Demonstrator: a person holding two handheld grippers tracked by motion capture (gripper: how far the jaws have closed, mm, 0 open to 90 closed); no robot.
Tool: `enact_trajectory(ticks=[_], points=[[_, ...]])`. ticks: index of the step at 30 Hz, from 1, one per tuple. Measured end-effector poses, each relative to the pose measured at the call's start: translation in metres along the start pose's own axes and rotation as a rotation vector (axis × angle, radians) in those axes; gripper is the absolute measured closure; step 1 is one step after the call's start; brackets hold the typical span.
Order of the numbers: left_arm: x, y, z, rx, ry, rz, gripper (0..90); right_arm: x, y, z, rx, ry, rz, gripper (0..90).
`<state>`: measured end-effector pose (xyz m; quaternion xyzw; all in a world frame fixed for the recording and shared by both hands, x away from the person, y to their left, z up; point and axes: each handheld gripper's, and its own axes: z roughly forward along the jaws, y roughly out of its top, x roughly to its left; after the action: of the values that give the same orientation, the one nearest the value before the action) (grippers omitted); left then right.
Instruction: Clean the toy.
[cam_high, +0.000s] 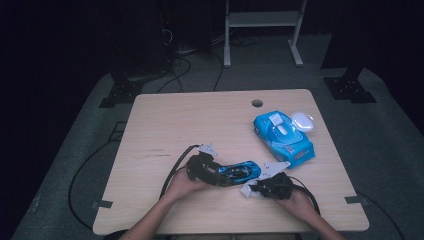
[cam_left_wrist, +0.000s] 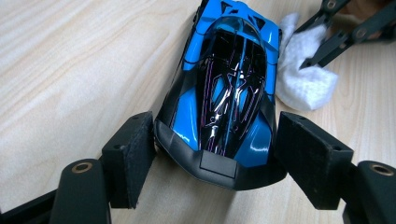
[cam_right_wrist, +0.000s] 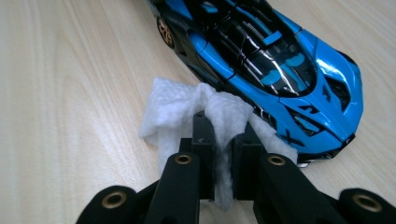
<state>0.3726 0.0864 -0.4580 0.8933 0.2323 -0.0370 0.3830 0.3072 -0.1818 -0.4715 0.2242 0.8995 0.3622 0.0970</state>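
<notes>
- Our right gripper (cam_right_wrist: 224, 140) pinches a white wipe (cam_right_wrist: 187, 112) between its two black jaws. The wipe bunches up and sticks out above them.
- The wipe touches the side of the toy car (cam_right_wrist: 261, 65) near one end, right by the car's blue corner.
- Our left gripper (cam_left_wrist: 215, 154) has its jaws on both sides of the car's other end. Its pads (cam_left_wrist: 128, 154) sit right against the car, so we think they hold it in place, not hard.
- From above, the toy car (cam_high: 240, 172) lies near our edge of the table (cam_high: 170, 125), between our two grippers.
- What could go wrong: if we rub too hard with the wipe, the car could slide or turn out of the left jaws, because the hold looks light.
- The wipe could also slip out of the right jaws if it snags on a wheel or a sharp corner.
- The car is shiny blue and black, low and flat, with thin purple lines on top. It has a gold wheel. It looks smooth and slippery.
- Farther off lie a blue pack of wipes (cam_high: 282, 137) and a white lid (cam_high: 302, 120) just beside it.
</notes>
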Motion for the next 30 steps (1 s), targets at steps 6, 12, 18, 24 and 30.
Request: enact_trajectory(ticks=[6, 12, 18, 24, 30], points=[[0.0, 0.0, 0.001, -0.001, 0.002, 0.004, 27.9, -0.009, 0.006, -0.017, -0.09, 0.013, 0.044, 81.6], [0.0, -0.003, 0.001, -0.012, -0.002, -0.011, 28.3, -0.033, 0.019, -0.017, -0.104, 0.023, 0.128, 81.3], [-0.002, -0.003, 0.0, -0.011, 0.01, 0.001, 28.4, -0.034, 0.012, -0.006, -0.095, 0.045, 0.137, 82.3], [0.007, -0.002, -0.002, 0.006, -0.049, -0.081, 32.7, -0.029, 0.011, -0.006, -0.107, 0.018, 0.097, 82.7], [0.008, -0.004, -0.007, -0.004, -0.01, -0.097, 47.8, -0.027, 0.009, -0.007, -0.115, 0.006, 0.083, 82.7]])
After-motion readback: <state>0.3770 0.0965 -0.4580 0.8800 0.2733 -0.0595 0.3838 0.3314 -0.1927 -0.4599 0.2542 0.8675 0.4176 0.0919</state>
